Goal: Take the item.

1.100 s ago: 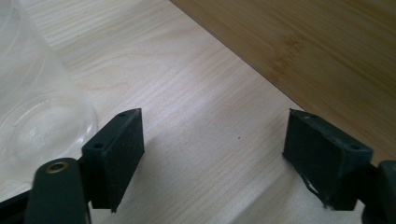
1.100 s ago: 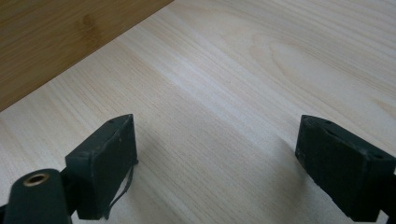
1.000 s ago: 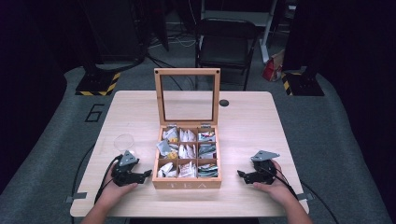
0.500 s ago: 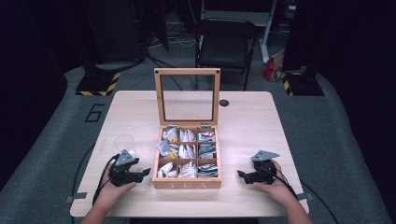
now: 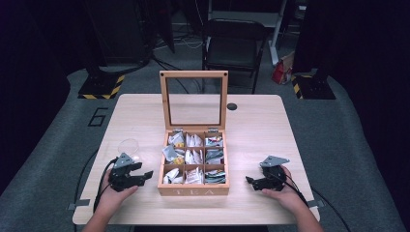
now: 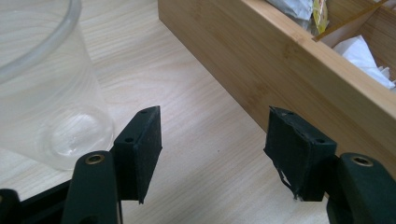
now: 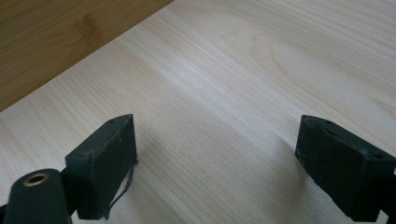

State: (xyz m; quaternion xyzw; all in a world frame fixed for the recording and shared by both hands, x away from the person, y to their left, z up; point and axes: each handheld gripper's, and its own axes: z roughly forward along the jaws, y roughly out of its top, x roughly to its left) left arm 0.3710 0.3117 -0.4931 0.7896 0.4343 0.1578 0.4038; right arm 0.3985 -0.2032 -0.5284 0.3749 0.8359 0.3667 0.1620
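Presently the wooden tea box (image 5: 194, 188) stands near the front edge of the table (image 5: 256, 121), its glazed lid (image 5: 194, 99) raised upright at the rear. Bare tabletop lies on both sides of the box and behind the lid, where a small dark round spot (image 5: 232, 106) marks the surface.

Left gripper (image 5: 138, 175) sits just left of the box, level with its front row; its jaws have just been closing, yet they stand apart with nothing between them, only table surface. In the left gripper view the box's side wall (image 6: 299, 79) runs just beside one jaw, untouched. Right gripper (image 5: 254, 182) rests right of the box, apart from it, jaws spread wide and holding nothing.

A clear plastic cup (image 5: 128, 146) stands upright left of the box, just behind the left gripper, and looks empty.

Nine compartments in three rows divide the box, each holding tea sachets (image 5: 193, 157). Its front face carries lettering and faces the person.
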